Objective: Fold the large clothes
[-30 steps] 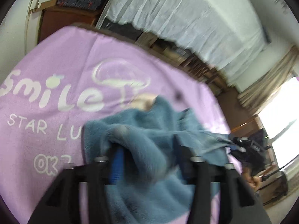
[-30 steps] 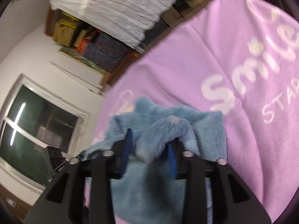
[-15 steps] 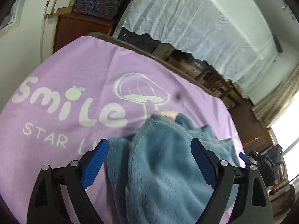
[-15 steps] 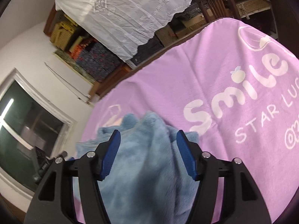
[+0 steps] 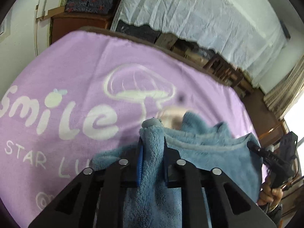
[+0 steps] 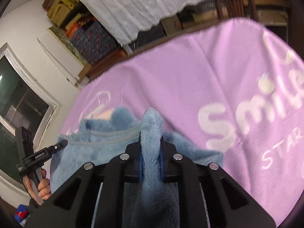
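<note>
The blue fleece garment (image 5: 199, 152) looks thick, fuzzy and matt. The lilac printed cloth (image 5: 85, 66) beneath is soft, short-napped. The matt black plastic gripper (image 6: 151, 148) carries shiny metal screws.

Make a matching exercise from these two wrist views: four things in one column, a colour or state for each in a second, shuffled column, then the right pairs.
Things
1. fleece garment
2. blanket
3. left gripper
4. lace cloth

Colour or state
A. white, hanging over the shelves
B. blue, bunched on the blanket
C. lilac, with "smile" printed on it
D. closing on a pinched ridge of fleece

Pairs: 1-B, 2-C, 3-D, 4-A
</note>
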{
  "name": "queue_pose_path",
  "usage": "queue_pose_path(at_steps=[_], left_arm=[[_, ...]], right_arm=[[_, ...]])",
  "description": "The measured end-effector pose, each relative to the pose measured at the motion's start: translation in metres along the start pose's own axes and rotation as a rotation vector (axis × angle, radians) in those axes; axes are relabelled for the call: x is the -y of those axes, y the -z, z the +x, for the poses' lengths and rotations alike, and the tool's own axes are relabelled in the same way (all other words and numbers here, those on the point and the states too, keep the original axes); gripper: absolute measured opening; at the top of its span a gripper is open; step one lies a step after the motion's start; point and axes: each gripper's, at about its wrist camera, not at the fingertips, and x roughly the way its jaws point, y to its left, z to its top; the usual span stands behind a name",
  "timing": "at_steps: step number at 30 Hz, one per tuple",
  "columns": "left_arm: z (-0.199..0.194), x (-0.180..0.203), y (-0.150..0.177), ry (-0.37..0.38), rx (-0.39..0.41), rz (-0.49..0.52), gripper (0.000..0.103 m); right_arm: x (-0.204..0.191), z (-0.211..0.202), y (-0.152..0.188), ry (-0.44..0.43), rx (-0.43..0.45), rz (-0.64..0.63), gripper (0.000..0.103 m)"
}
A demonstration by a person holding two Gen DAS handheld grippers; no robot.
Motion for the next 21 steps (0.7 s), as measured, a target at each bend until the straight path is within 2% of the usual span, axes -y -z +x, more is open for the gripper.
queue_pose_path(at_steps=[3, 5, 7, 9, 11, 13, 16, 18, 19, 21], left_arm=[[-0.018, 0.012, -0.009, -0.003, 0.079, 0.027, 0.016], [-0.015, 0.018, -0.014, -0.02, 0.086, 0.045, 0.016], [0.0, 0.017, -0.014, -0.051, 0.061, 0.051, 0.016], [0.024, 0.012, -0.009, -0.102, 0.006, 0.066, 0.016], [0.038, 0.001, -0.009, -0.081, -0.059, 0.026, 0.017], [0.034, -0.002, -0.011, -0.069, -0.041, 0.015, 0.019], [0.036, -0.004, -0.011, -0.081, -0.054, 0.01, 0.026], [0.03, -0.006, -0.011, -0.081, -0.049, -0.007, 0.035], [0.025, -0.008, -0.011, -0.074, -0.037, -0.018, 0.041], [0.007, -0.005, -0.012, -0.054, 0.002, -0.024, 0.046]], right_arm=[[-0.014, -0.018, -0.009, 0.009, 0.088, -0.031, 0.011], [-0.018, -0.016, -0.015, 0.052, 0.111, -0.049, 0.011], [-0.012, -0.003, -0.018, 0.088, 0.089, -0.024, 0.011], [0.001, 0.017, -0.015, 0.133, 0.031, 0.006, 0.012], [0.015, 0.034, -0.009, 0.14, -0.038, 0.044, 0.014], [0.024, 0.037, -0.01, 0.122, -0.057, 0.084, 0.016], [0.032, 0.037, -0.011, 0.111, -0.065, 0.118, 0.028], [0.038, 0.033, -0.011, 0.084, -0.057, 0.141, 0.04], [0.043, 0.031, -0.01, 0.07, -0.047, 0.165, 0.041], [0.049, 0.019, -0.012, 0.054, -0.01, 0.197, 0.041]])
